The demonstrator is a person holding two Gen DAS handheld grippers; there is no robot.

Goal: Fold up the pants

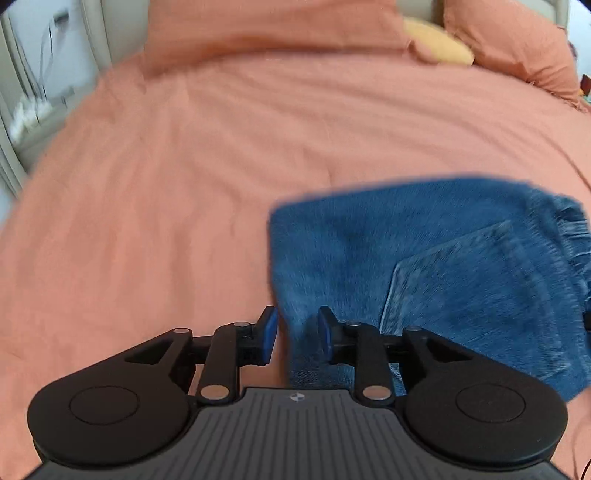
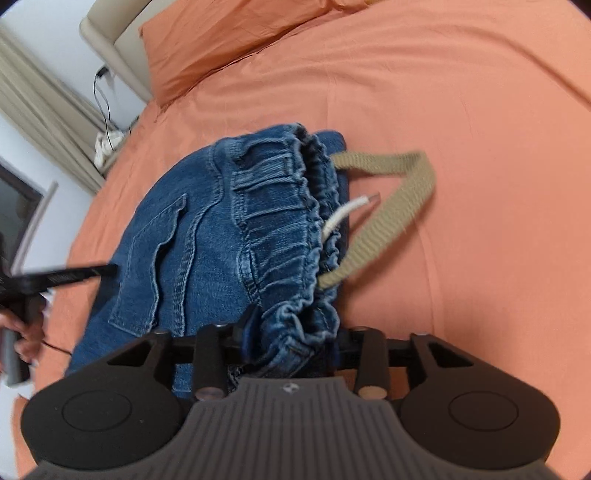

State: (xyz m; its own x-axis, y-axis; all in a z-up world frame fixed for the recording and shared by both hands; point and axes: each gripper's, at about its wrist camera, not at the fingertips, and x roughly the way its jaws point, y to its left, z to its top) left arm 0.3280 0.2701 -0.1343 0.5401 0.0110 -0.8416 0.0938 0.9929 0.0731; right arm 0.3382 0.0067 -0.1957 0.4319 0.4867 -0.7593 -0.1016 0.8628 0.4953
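Folded blue jeans lie on an orange bed cover, back pocket facing up. My left gripper is open at the near left corner, the denim edge lying loosely between its blue pads. In the right wrist view the jeans show their gathered elastic waistband, a white drawstring and a tan strap. My right gripper straddles the waistband's near end with jaws apart; the far pad is hidden by denim. The left gripper reaches in from the left, held by a hand.
Orange pillows and a yellow cushion lie at the head of the bed. A beige headboard, curtain and a dangling cable stand past the bed's left edge. Bare cover spreads right of the jeans.
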